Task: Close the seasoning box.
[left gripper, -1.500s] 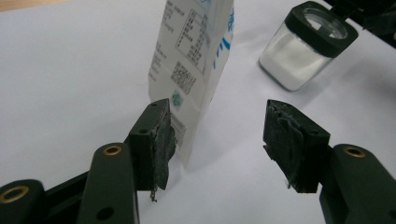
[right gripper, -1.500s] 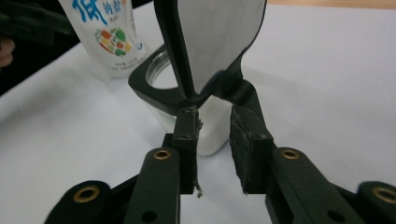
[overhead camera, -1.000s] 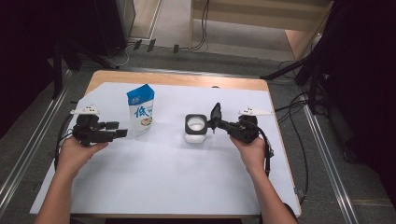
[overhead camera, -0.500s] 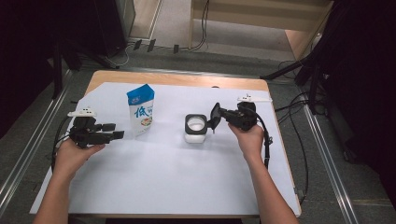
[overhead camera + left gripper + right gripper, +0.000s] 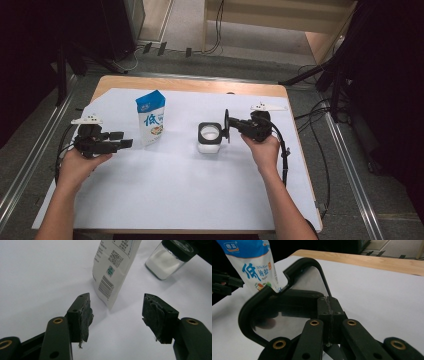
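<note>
Lifted clear of the jar since the earlier frames, the black-framed lid (image 5: 226,126) now stands on edge just right of the open glass jar (image 5: 209,138), pinched in the right claw (image 5: 231,123). From the right gripper view the two jaws are pressed tight together on the lid's (image 5: 284,305) rim, its clear pane facing the camera and the salt pouch (image 5: 252,265) visible past it. Over on the other side, the left claw (image 5: 121,143) has drawn back a little toward the bench's left edge and hovers near the pouch (image 5: 150,119), which stands upright on the white sheet covering the bench (image 5: 175,200). Seen from the left gripper view, that claw (image 5: 116,311) is spread wide and empty, the pouch's (image 5: 113,267) barcoded lower corner lined up between its pads (image 5: 86,315) but some way ahead of them, with the jar (image 5: 170,258), partly filled with white grains, beyond to the right.

Judging by the layout, the work in hand is refilling the jar from the pouch: the uncapping step looks finished and the pick-up of the pouch is just starting. Next, the left claw would need to advance until the pouch sits between its pads, then close gently on the soft body high enough to keep it from folding. Meanwhile the lid needs parking away from the jar's mouth.
</note>
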Demonstrator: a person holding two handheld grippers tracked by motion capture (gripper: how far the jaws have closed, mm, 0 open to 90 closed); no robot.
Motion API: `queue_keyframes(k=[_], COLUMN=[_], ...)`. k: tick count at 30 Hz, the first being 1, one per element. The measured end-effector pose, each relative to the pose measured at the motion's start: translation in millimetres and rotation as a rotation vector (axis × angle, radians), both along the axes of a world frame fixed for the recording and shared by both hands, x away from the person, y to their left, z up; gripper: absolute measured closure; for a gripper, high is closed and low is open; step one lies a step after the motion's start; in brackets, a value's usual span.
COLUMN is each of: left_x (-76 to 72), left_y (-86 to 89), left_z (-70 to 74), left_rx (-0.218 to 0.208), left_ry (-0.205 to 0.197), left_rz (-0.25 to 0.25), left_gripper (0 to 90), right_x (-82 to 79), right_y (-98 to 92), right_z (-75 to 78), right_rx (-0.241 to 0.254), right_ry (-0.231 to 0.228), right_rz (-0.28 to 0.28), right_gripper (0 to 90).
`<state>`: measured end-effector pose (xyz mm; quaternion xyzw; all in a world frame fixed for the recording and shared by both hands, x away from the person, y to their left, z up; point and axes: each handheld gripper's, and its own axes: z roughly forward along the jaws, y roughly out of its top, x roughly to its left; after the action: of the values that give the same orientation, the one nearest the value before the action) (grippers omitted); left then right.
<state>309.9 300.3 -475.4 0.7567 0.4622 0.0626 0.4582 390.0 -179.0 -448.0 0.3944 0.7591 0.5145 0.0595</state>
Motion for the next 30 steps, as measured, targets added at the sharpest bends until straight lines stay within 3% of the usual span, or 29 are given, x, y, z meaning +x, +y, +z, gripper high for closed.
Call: queue_keyframes(k=[10, 15, 20, 30], left_x=[-0.2, 1.1, 1.5, 2.5], left_y=[2.6, 2.2, 1.4, -2.4], left_z=[0.1, -1.3, -2.3, -4.7], left_rx=[-0.009, -0.004, 0.010, 0.051], left_ry=[-0.003, 0.004, 0.004, 0.012], left_rz=[0.008, 0.007, 0.010, 0.004], left_gripper=[40.5, 40.5, 40.4, 39.7], right_x=[0.6, -0.8, -1.4, -1.6], right_y=[8.0, 17.2, 17.3, 7.6], right_z=[-3.1, -7.1, -6.3, -4.2], right_rx=[0.004, -0.033, -0.036, -0.052], right_ry=[0.008, 0.011, 0.005, -0.022], right_rz=[0.028, 0.060, 0.058, 0.037], right_gripper=[90.0, 90.0, 89.4, 69.8])
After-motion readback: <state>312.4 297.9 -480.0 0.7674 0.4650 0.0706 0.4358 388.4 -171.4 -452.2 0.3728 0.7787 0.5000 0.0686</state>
